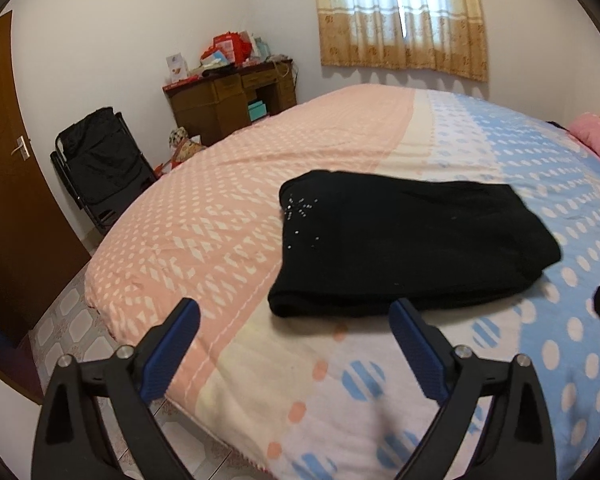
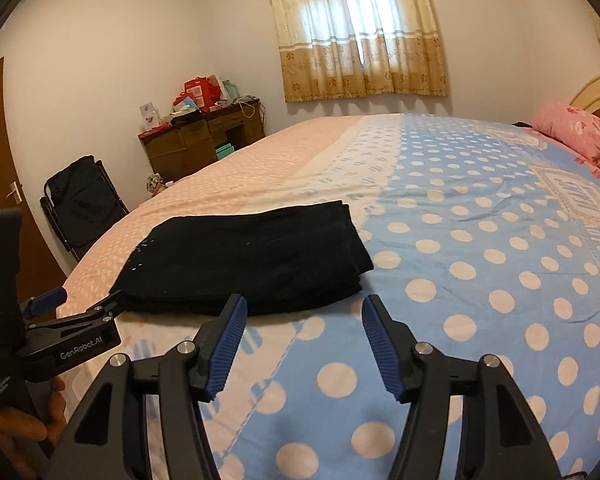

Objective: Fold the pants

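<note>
Folding status: pants appear fully folded

Folding looks complete, in my judgement. I see the black knit pants with small sparkling studs point(image 1: 412, 244) lying as a compact layered rectangle on the pink, white and blue dotted bedspread point(image 1: 228, 216), near its front edge. Stacked edges look aligned, with no leg trailing. My left gripper point(image 1: 294, 332) and right gripper point(image 2: 304, 330) both stand spread wide, holding nothing, just short of the fabric. Little remains beyond withdrawing.
</note>
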